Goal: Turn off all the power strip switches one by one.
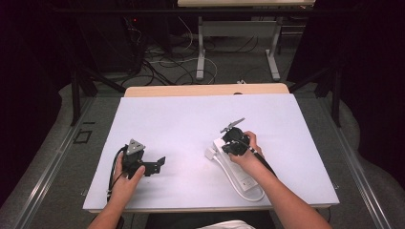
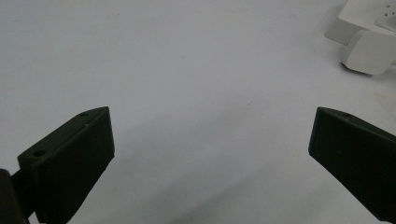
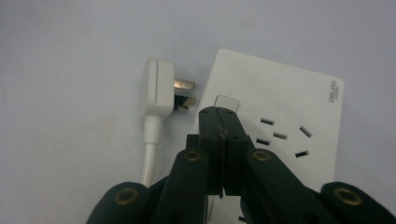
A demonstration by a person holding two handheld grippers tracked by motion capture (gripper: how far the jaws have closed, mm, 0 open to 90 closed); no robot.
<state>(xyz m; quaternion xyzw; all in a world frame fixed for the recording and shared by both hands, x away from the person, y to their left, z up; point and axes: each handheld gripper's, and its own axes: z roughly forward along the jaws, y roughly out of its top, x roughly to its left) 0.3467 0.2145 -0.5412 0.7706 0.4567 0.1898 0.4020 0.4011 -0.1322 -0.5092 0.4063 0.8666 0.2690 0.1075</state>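
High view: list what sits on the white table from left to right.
Left gripper, held open in the person's left hand → white plug → white power strip, with the shut right gripper pressing down on its far end.

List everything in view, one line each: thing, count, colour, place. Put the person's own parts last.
Power strip: one, white, on the table's right half under the right gripper.
Plug: one, white, lying beside the strip's end, its prongs pointing toward the strip; its white cord runs off it.
Table: one, white top, centre of the high view.
Second table: one, pale top on grey legs, at the back.
Floor cables: several, black and white, behind the table.
Left gripper: one, black, fingers wide apart above the table's left half.
Right gripper: one, black, fingers closed together, tips at the strip's switch.
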